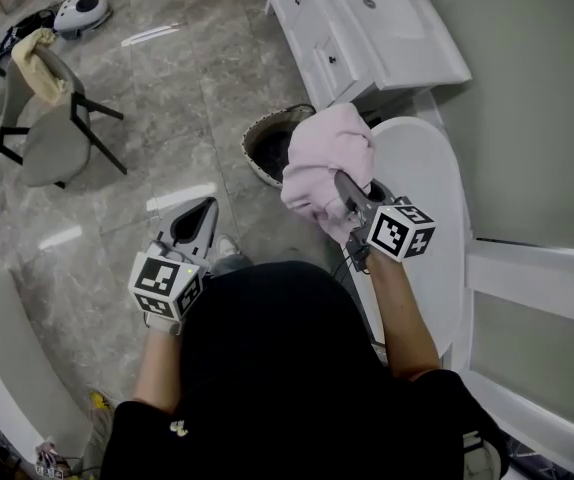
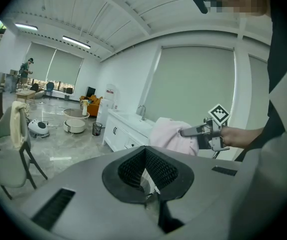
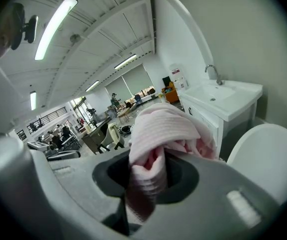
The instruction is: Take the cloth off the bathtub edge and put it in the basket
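A bunched pink cloth (image 1: 325, 163) hangs in the air, my right gripper (image 1: 343, 190) shut on its lower part. In the head view it sits between the dark round basket (image 1: 265, 144) on the floor and the white bathtub (image 1: 429, 183), overlapping the basket's right rim. The right gripper view shows the cloth (image 3: 158, 134) filling the jaws of the right gripper (image 3: 149, 170) and hiding the tips. My left gripper (image 1: 207, 208) is held low to the left, shut and empty, apart from the cloth. From the left gripper (image 2: 144, 151) view, the cloth (image 2: 169, 134) shows ahead to the right.
A white vanity (image 1: 367, 23) with a sink stands beyond the basket. A grey chair (image 1: 52, 128) with a towel on its back is at the far left, a robot vacuum (image 1: 79, 10) behind it. Grey marble floor lies left of the basket.
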Motion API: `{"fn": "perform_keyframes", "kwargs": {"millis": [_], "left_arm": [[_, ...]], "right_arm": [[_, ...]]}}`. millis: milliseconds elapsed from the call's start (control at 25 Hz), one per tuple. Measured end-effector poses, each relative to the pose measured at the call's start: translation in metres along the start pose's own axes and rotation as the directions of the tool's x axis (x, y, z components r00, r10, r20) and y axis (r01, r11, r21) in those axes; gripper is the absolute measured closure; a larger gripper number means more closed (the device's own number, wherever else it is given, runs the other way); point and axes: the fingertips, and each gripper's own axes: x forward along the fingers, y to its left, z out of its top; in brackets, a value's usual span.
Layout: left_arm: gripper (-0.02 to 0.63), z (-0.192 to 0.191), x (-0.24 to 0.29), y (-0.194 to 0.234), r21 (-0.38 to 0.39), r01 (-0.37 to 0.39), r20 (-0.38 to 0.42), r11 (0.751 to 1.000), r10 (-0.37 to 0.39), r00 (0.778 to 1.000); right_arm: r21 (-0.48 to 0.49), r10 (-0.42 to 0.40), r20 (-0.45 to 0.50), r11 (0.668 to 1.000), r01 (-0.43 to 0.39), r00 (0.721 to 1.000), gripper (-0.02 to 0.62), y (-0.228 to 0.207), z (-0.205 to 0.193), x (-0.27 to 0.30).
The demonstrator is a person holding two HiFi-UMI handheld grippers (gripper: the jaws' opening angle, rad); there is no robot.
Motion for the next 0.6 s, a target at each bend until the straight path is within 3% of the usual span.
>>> {"fn": "perform_keyframes", "kwargs": {"millis": [600], "left_arm": [[0.594,0.03,0.001,0.076,-0.018,-0.104,0.029,0.994,0.104,0.994]], "right_arm": [[-0.036,0.13,0.046,0.991,-0.128,0.99,0.497,0.034,0.08,0.106]]}}
